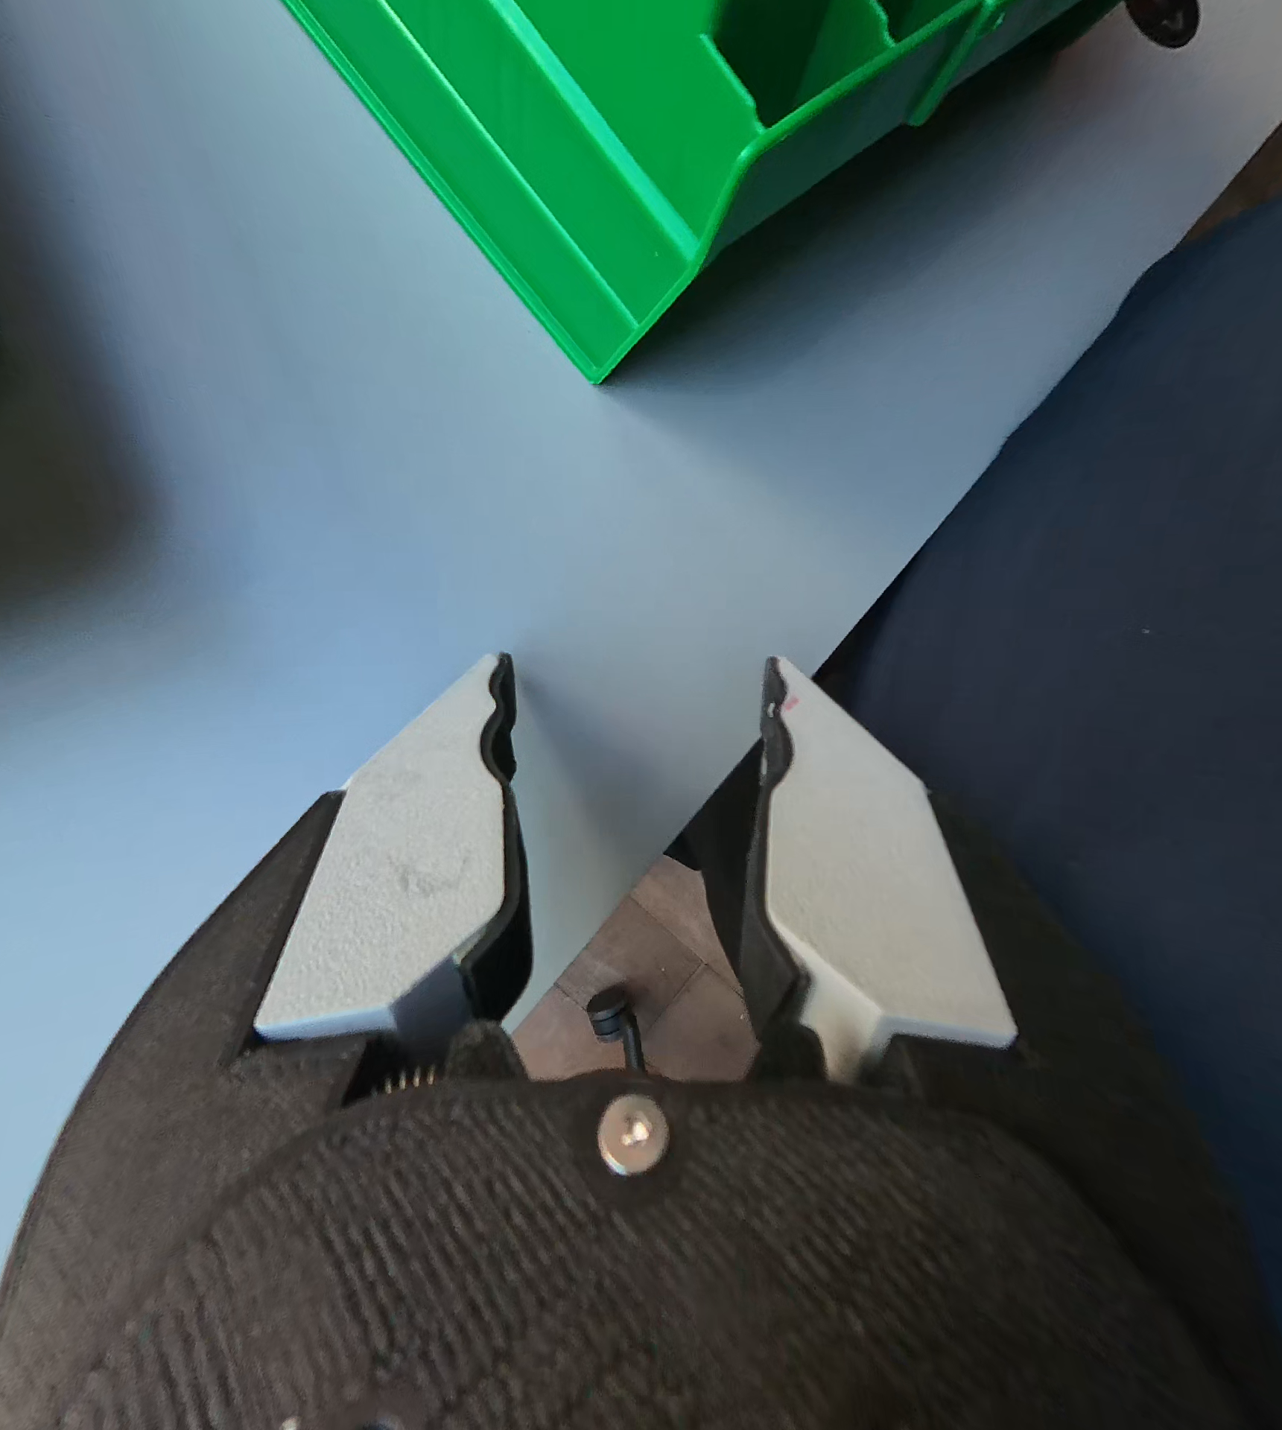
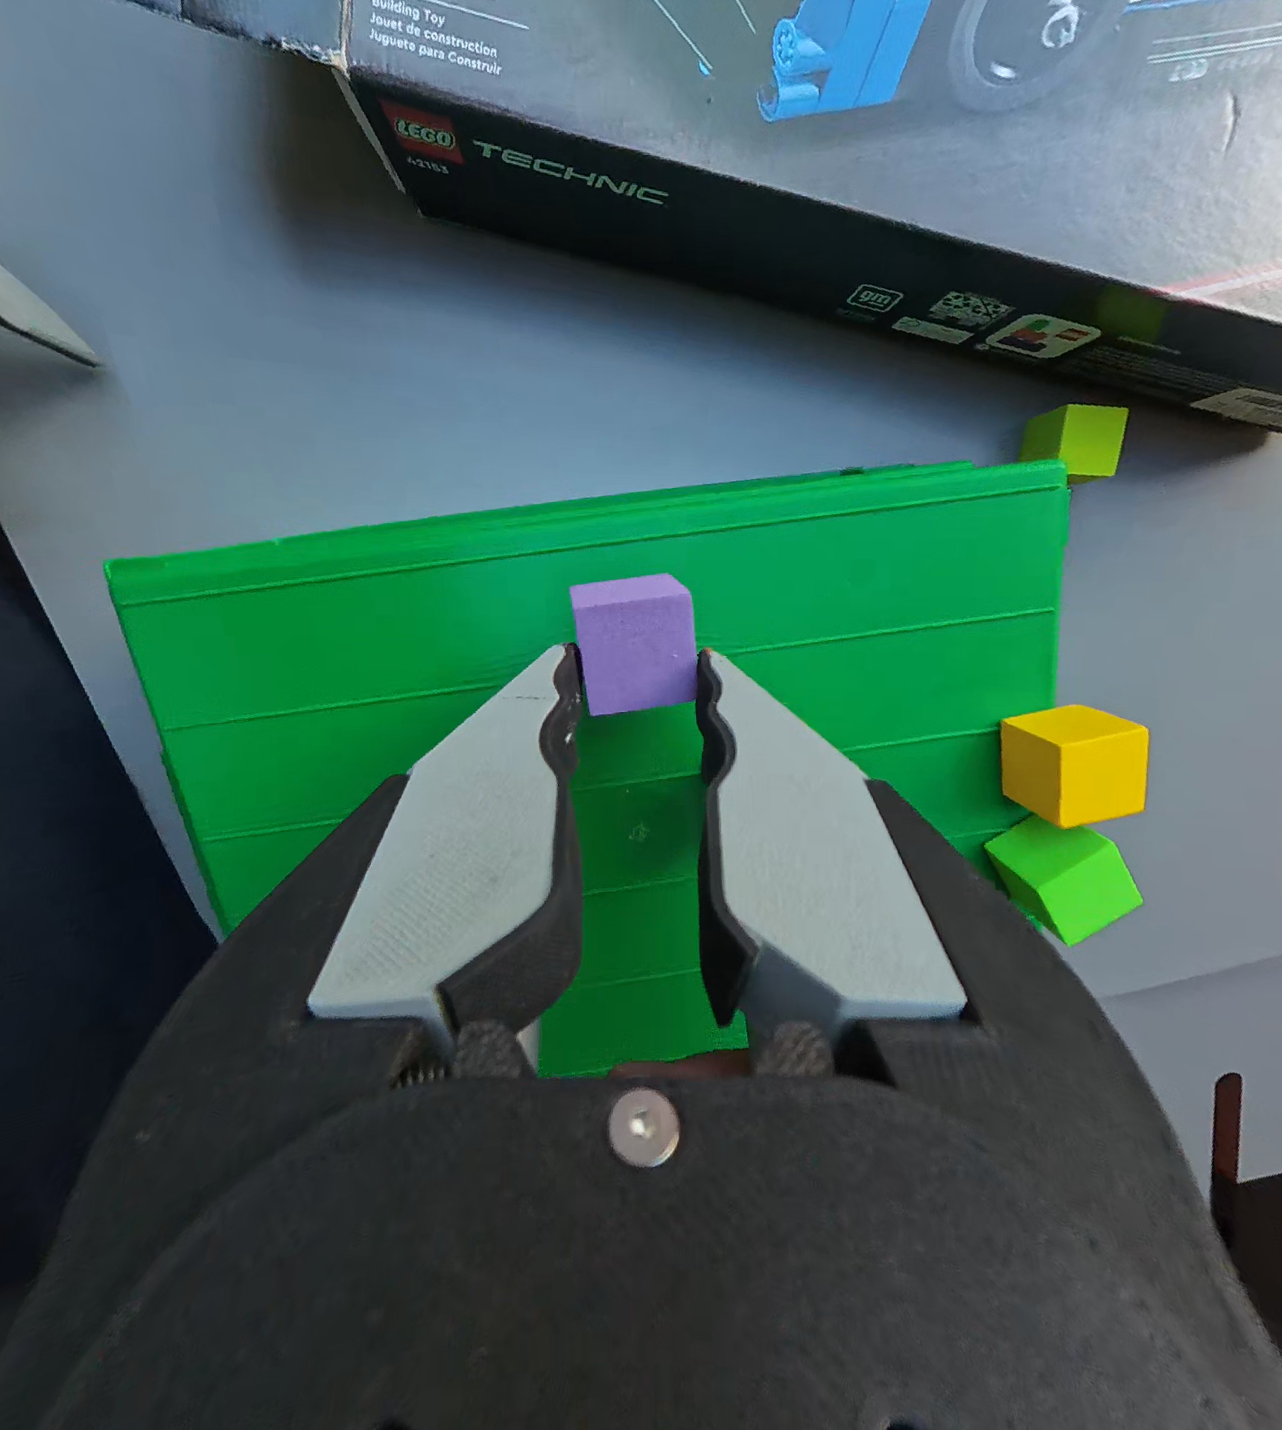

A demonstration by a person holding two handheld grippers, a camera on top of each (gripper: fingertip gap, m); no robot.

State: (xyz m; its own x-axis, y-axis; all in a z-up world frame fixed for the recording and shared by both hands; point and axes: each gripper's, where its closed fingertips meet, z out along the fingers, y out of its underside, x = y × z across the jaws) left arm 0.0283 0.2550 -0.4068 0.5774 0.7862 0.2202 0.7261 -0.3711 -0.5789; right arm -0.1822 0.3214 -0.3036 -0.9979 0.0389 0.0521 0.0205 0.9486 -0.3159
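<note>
Over the blue-grey bench [image 2: 312,371] the right gripper [image 2: 637,658] pinches a purple block [image 2: 634,642] at its fingertips, at 12 o'clock above the green box [image 2: 390,634], while the left gripper [image 1: 637,673] hangs spread and empty, that box [image 1: 545,155] farther off at 12 o'clock.

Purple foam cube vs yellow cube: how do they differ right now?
The purple foam cube is pinched between the right gripper's fingertips, in front of the green plastic bin; the yellow cube sits free beside the bin's right edge, against a green cube. Purple looks matte; yellow smoother. Both look similar in size.
</note>
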